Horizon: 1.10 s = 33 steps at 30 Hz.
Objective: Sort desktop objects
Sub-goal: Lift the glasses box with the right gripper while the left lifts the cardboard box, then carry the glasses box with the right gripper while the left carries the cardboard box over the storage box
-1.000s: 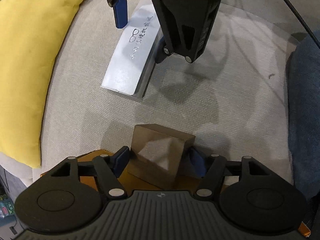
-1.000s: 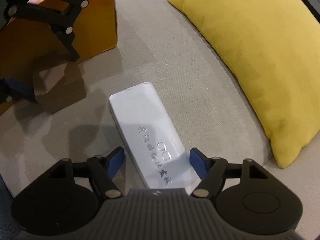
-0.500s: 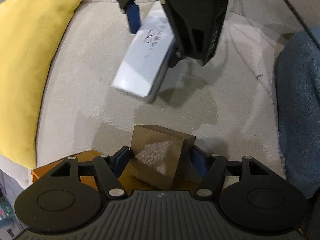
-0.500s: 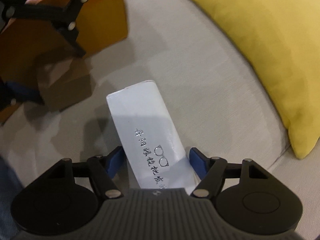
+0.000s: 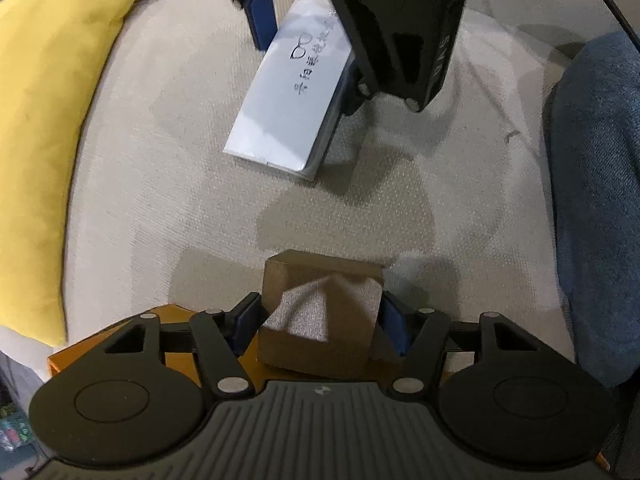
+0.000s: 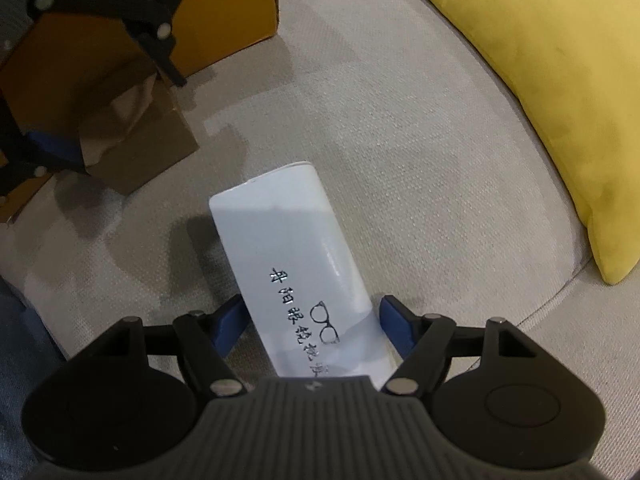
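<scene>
Right gripper point(image 6: 310, 326): jaws wide, the white glasses case point(image 6: 296, 264) between the blue pads; its far end looks raised off the cushion, so I judge the pads have it by its long sides, though the near pad contact is partly hidden.
Left gripper point(image 5: 320, 320): jaws closing; the brown cardboard box point(image 5: 320, 316) sits between the pads, left pad at its wall, right pad just beside the other wall. Full pressure not certain.
White glasses case, place: runs straight out ahead of the right fingers, printed end nearest the tool.
Brown cardboard box, place: directly between the left fingers, over the edge of the orange box point(image 6: 224, 12), which lies under and behind the left tool.
Case, handling: likely rigid, light, smooth shell, so slippery; a hold near one end leaves a long overhang that could swing. A grip nearer its middle would be steadier.
Box, handling: thin card, open top with crumpled paper point(image 5: 308, 312) inside; light, walls will cave under a hard squeeze. Take it low across opposite walls.
Edges: yellow pillow point(image 6: 540, 92) far right of the right tool; blue fabric point(image 5: 600, 208) right of the left tool.
Open room: bare beige cushion point(image 6: 400, 140) ahead of both tools; the two grippers face each other closely, so collision is the main risk.
</scene>
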Motion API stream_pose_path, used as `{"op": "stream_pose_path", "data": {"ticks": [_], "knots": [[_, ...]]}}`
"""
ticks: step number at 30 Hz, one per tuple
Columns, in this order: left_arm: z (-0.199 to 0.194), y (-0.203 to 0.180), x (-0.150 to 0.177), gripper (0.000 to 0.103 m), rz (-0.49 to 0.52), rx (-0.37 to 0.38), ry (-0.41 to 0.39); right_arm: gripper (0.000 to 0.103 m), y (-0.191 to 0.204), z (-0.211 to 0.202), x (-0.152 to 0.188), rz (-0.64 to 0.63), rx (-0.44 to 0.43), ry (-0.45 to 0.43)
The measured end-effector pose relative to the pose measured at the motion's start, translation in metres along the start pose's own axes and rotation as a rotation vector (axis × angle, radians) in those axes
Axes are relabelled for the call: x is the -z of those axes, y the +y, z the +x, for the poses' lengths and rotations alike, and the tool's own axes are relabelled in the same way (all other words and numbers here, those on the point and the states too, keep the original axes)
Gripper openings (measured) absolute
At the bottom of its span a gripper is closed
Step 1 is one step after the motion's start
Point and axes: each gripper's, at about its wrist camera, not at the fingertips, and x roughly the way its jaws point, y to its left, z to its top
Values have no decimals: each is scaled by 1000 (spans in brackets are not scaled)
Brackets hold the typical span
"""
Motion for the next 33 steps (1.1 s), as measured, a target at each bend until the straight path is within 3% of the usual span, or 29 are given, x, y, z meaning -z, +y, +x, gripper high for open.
{"op": "stream_pose_path", "data": {"ticks": [4, 12, 14, 19, 26, 33], "knots": [[-6, -4, -1, 72, -62, -25, -4, 70, 4, -3, -1, 14, 7, -15], [-69, -13, 5, 72, -166, -45, -164, 67, 12, -20, 6, 130, 85, -64], [-69, 10, 31, 72, -190, -43, -207, 66, 8, -30, 4, 163, 108, -74], [-108, 12, 61, 72, -223, -66, -280, 65, 5, -56, 13, 189, 165, -94], [-150, 10, 130, 72, -322, -154, -299, 62, 43, -117, -13, 109, 236, -157], [-143, 0, 197, 72, -367, -240, -198, 62, 91, -176, -68, -12, 258, -250]]}}
